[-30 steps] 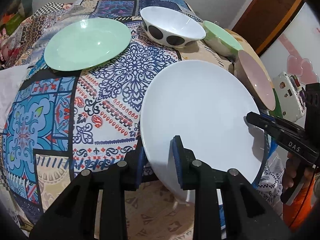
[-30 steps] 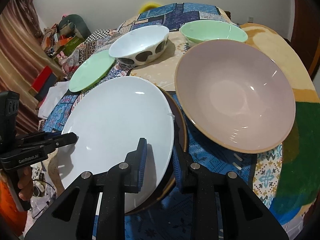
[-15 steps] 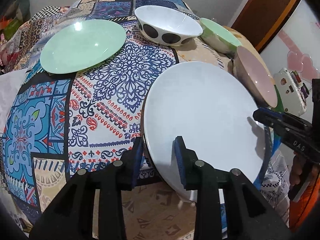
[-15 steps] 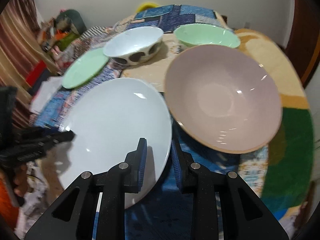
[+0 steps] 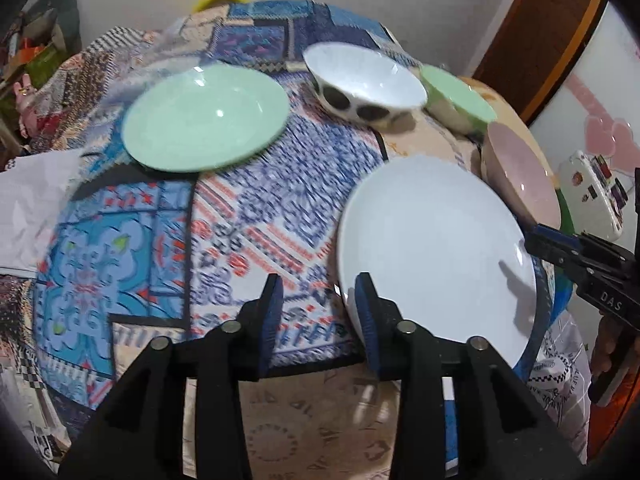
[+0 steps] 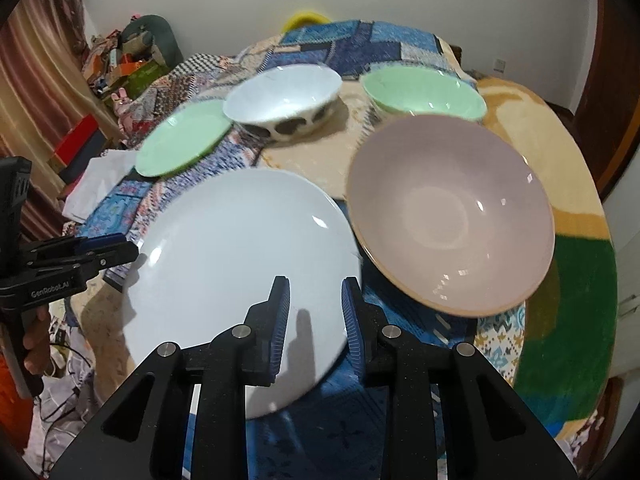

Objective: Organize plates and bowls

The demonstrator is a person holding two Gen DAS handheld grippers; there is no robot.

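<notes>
Two plates – white plate (image 6: 240,264) and green plate (image 5: 204,116) – and three bowls – spotted bowl (image 5: 362,84), green bowl (image 6: 424,90), pink bowl (image 6: 452,212) – sit on the quilt-covered desk (image 5: 260,208). The left gripper (image 5: 318,312) has just been spreading its fingers off the white plate's near rim; the right gripper (image 6: 314,320) pinches the opposite rim.

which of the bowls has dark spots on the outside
The white bowl at the back, between the green plate and the green bowl. The green and pink bowl are plain.
</notes>
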